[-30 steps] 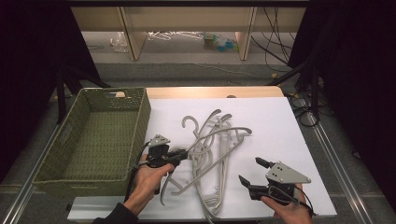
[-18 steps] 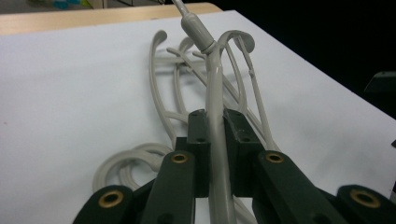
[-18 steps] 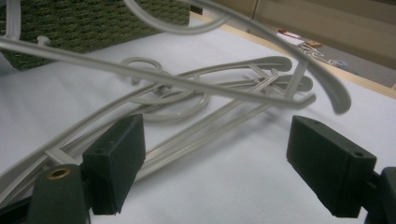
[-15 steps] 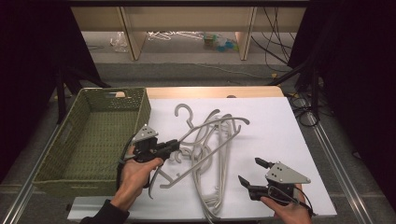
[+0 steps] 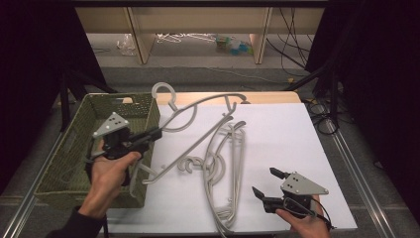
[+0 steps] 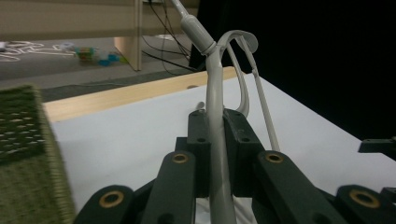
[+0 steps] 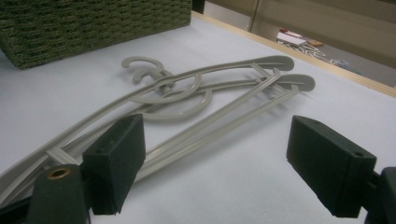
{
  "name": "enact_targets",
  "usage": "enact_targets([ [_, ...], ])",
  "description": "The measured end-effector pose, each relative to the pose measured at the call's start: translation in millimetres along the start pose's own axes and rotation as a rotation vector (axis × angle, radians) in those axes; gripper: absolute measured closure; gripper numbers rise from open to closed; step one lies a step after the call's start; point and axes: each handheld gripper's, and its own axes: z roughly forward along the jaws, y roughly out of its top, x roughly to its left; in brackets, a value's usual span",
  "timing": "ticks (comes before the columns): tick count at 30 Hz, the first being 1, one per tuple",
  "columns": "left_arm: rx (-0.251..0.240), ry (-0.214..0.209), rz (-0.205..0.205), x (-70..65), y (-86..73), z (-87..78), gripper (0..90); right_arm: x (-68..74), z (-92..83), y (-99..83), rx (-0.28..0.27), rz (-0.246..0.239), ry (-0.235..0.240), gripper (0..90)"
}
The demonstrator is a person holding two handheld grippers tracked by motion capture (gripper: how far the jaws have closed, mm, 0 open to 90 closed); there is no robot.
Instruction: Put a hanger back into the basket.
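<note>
slanting hanger (image 5: 198,134), hook (image 5: 166,94) far-left

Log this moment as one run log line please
left hand-held gripper: shut on lifted hanger | right hand-held gripper: open, empty | basket: empty

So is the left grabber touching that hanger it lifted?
Touching. The left gripper view shows the left gripper with both jaws pressed against the grey hanger.

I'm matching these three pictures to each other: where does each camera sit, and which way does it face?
High view: above the person's side, looking forward and down on the table; forearms, both tongs.
Left gripper view: on the left tongs, along jaws shut on a lifted hanger.
Right gripper view: on the right tongs, open, facing the hanger pile.
All three show the green basket.
</note>
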Motion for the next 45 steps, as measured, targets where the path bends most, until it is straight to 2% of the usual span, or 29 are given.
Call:
enact_targets([
  [2, -0.007, 0.033, 0.002, 12.0, 3.6, -9.6, 81.4, 0.2, 0.4, 0.0, 0.0, 0.002, 0.002, 20.4],
  [3, -0.016, 0.051, -0.009, 23.1, 5.1, -17.4, 81.4, 0.1, 0.9, -0.1, -0.002, -0.003, 0.002, 20.4],
  [4, -0.012, 0.052, -0.031, 28.4, 5.1, -21.8, 81.5, 0.3, 0.8, -0.1, 0.001, -0.003, 0.003, 20.4],
  [5, -0.013, 0.067, -0.03, 34.8, 5.2, -26.6, 81.5, 0.4, 1.0, -0.1, 0.002, -0.007, 0.003, 20.4],
  [8, -0.024, 0.11, -0.04, 52.0, 4.7, -40.4, 81.5, 0.5, 1.6, 0.0, 0.003, -0.006, 0.005, 20.4],
  [9, -0.024, 0.11, -0.04, 52.0, 4.7, -40.4, 81.4, 0.7, 1.8, -0.1, 0.002, -0.005, 0.004, 20.4],
  [10, -0.042, 0.137, -0.064, 64.0, 4.0, -51.3, 81.5, 0.6, 1.8, 0.1, 0.002, -0.005, 0.004, 20.4],
  [11, -0.051, 0.147, -0.079, 69.9, 3.2, -56.4, 81.5, 0.8, 1.6, 0.1, 0.003, -0.001, 0.005, 20.4],
  [14, -0.058, 0.17, -0.117, 85.4, -1.7, -70.1, 81.4, -0.2, 1.7, 0.0, 0.004, -0.002, 0.003, 20.4],
  [18, -0.056, 0.197, -0.156, 102.0, -11.0, -80.3, 81.5, 0.0, 3.1, -0.1, -0.005, -0.003, 0.0, 20.4],
  [25, -0.067, 0.235, -0.197, 123.8, -22.6, -92.2, 81.5, 0.1, 3.6, -0.1, 0.009, 0.005, 0.008, 20.4],
  [29, -0.062, 0.274, -0.177, 138.6, -24.0, -101.0, 81.5, 0.1, 4.7, -0.3, 0.009, 0.005, 0.01, 20.4],
  [33, -0.054, 0.289, -0.179, 154.5, -27.1, -106.0, 81.4, 0.8, 6.4, -0.5, -0.001, 0.005, 0.003, 20.4],
  [34, -0.049, 0.3, -0.181, 157.4, -27.8, -106.8, 81.4, 0.2, 5.7, -0.2, 0.013, 0.003, 0.009, 20.4],
  [37, -0.035, 0.316, -0.174, 164.4, -29.6, -108.0, 81.3, 0.2, 6.1, -0.3, 0.012, 0.002, 0.009, 20.4],
  [45, -0.014, 0.319, -0.199, 178.4, -46.5, -110.0, 81.2, -0.8, 5.1, -1.0, 0.003, 0.013, 0.004, 20.4],
])
